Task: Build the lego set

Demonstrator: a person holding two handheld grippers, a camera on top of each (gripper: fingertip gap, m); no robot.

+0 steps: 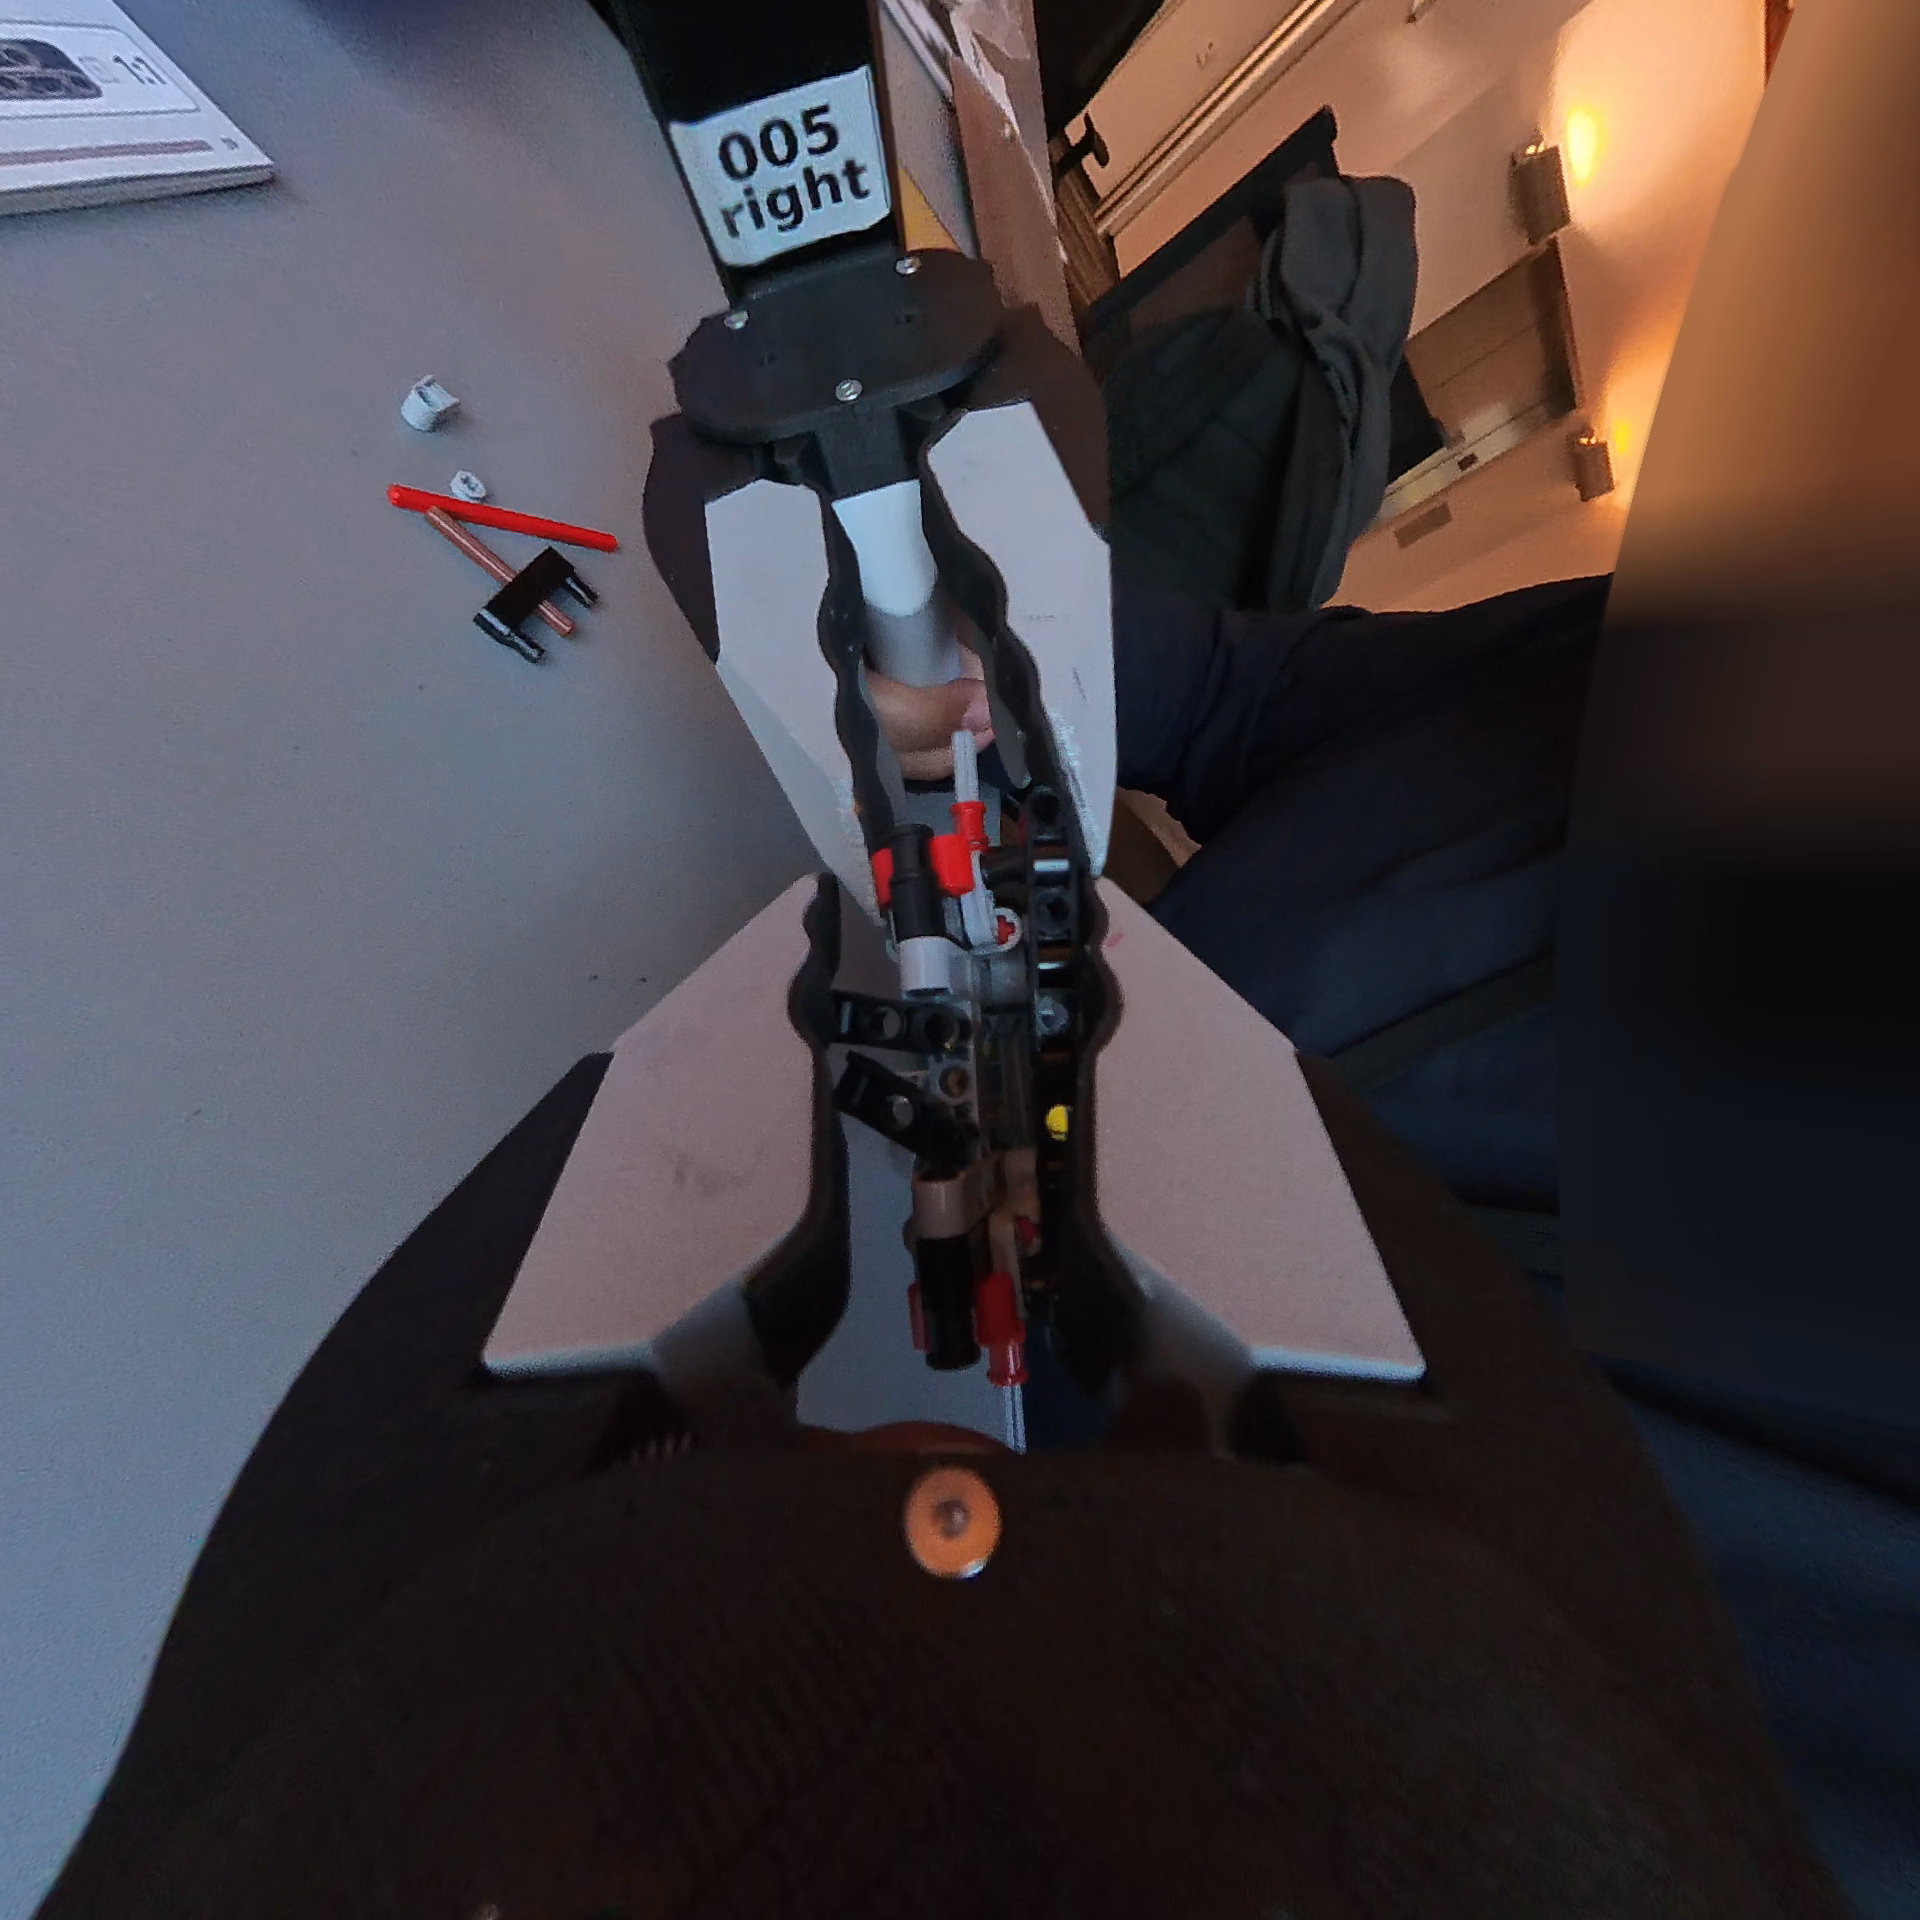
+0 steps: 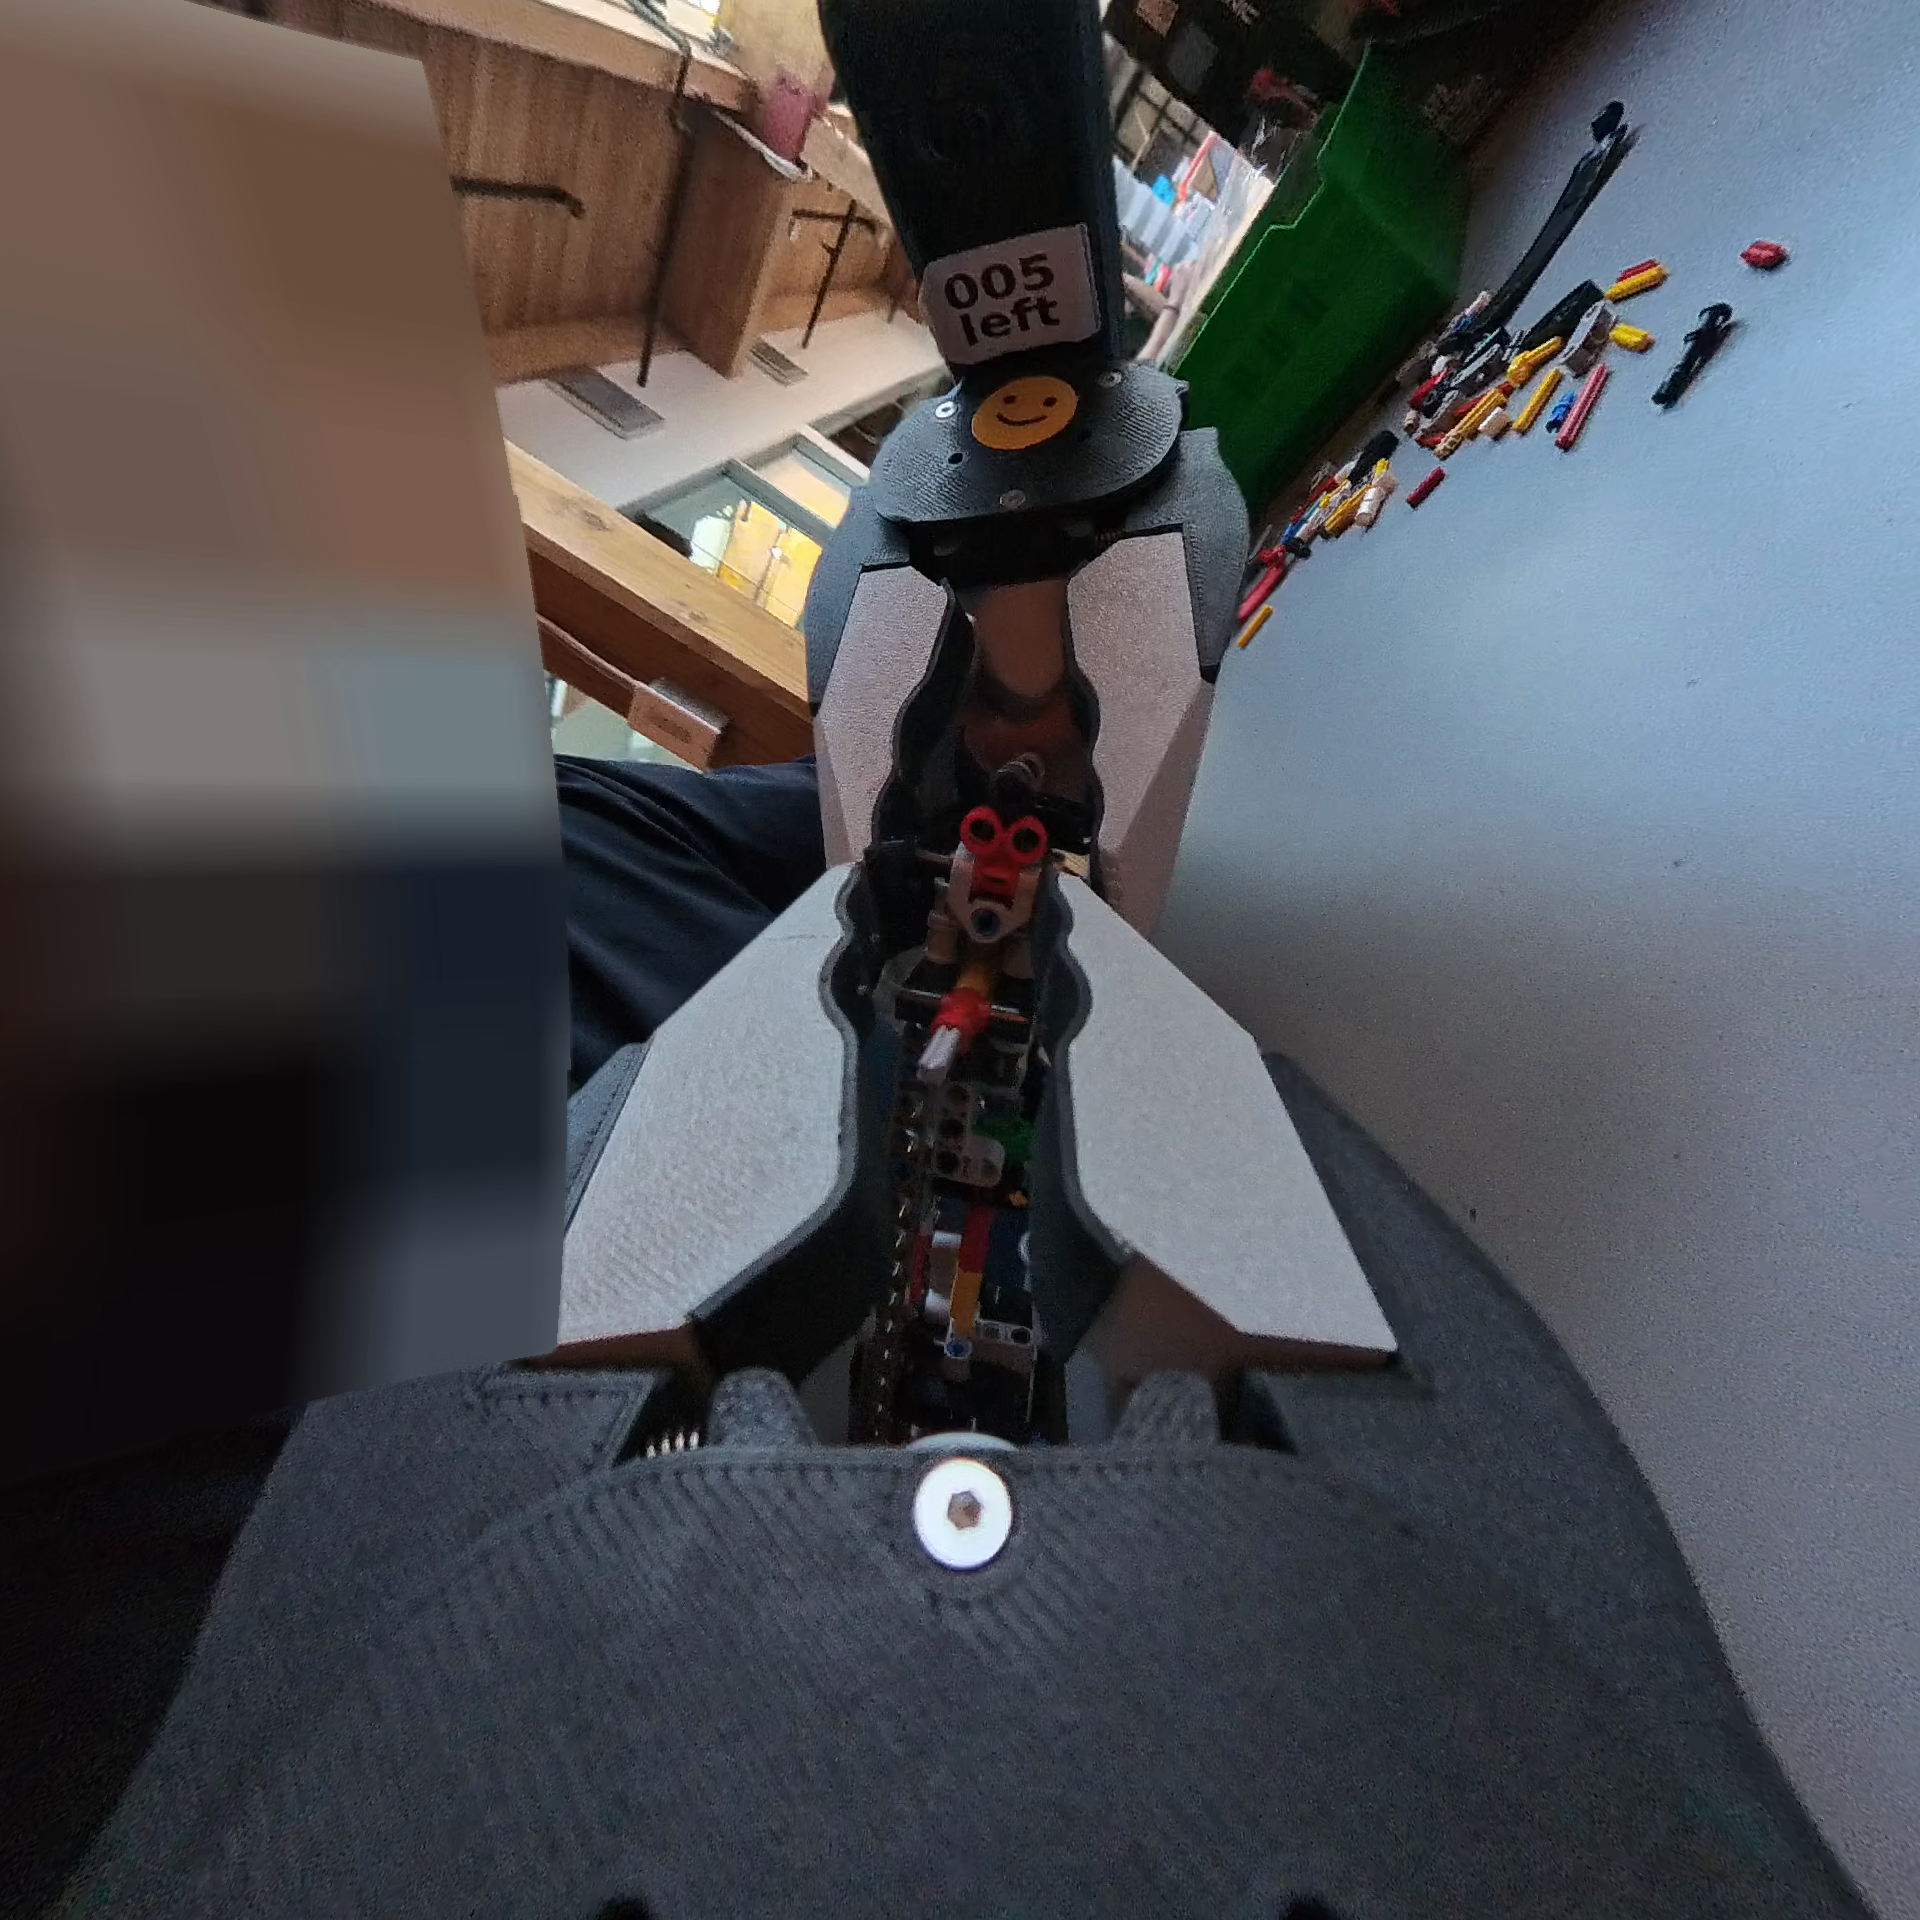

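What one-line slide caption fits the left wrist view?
Two grippers meet tip to tip around a black, red and grey brick assembly above a grey table strewn with loose parts.

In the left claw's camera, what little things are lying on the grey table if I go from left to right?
White booklet → small white piece → tiny grey round piece → red stick → black piece → the other claw, gripping the brick model.

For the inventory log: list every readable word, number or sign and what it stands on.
White printed label on right gripper: legible, wording not copied.
White printed label on left gripper: likewise.
Round yellow smiley sticker below it: no words.
White booklet, grey table: not copied.
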